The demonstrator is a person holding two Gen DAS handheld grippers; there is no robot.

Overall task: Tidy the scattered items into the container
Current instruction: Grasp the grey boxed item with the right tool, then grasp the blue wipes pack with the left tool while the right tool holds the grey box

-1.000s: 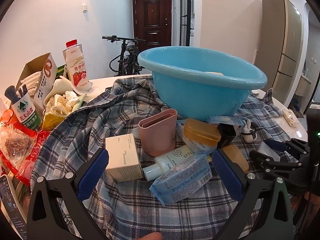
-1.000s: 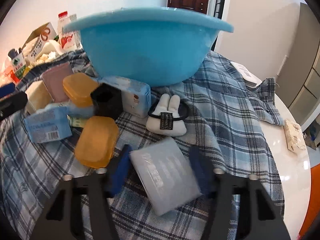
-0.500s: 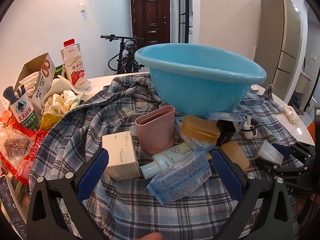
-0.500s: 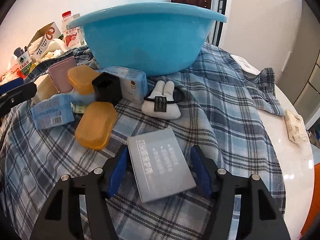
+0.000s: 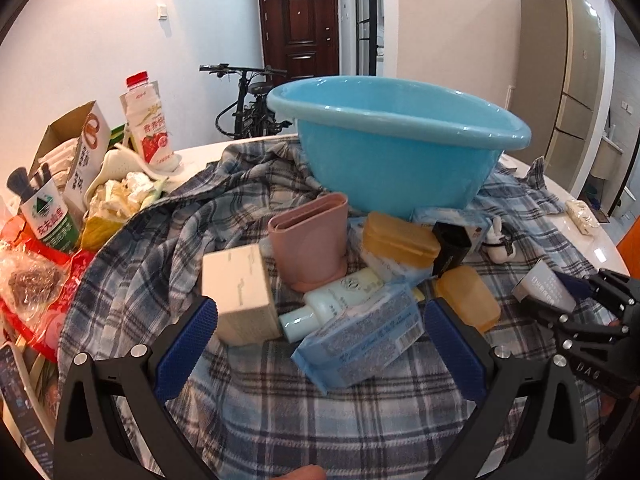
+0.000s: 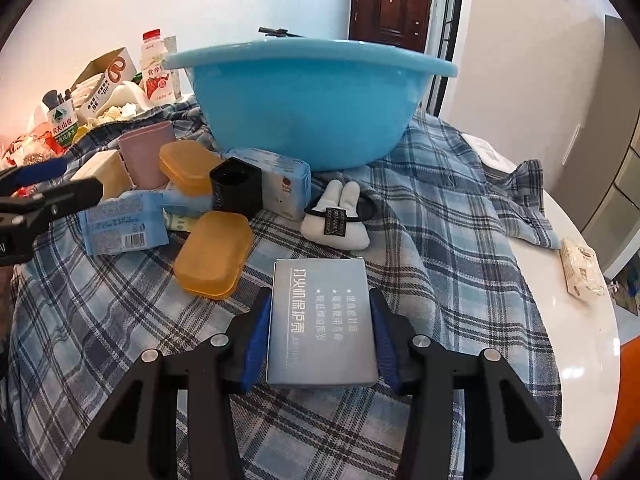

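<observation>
**A:** A round white table [image 6: 568, 320] draped in plaid cloth [image 6: 440, 208], front door and a parked bicycle [image 5: 248, 100] behind. What's nearest the blue basin [image 6: 312, 100]?

**B:** Well short of the basin, the right gripper [image 6: 322, 336] is clamped on a flat grey box [image 6: 322, 320], blue pads squeezing its long edges so it rides level, off the cloth. Judging by that, it's bound for the basin.

**A:** And the left gripper [image 5: 320, 336]?

**B:** Jaws spread wide, holding nothing, facing a blue wipes packet [image 5: 360, 340] and a cream carton [image 5: 240, 292], probably the next pick.

**A:** Closer to the basin?

**B:** Two orange soap cases [image 6: 212, 252], a black cube [image 6: 236, 188], a pink holder [image 5: 308, 240] and a white plush hair tie [image 6: 336, 216], all crowded against the basin's front.

**A:** Beyond?

**B:** Left of the basin, a strawberry milk bottle [image 5: 146, 120] and grocery clutter, apparently not part of the job.
</observation>
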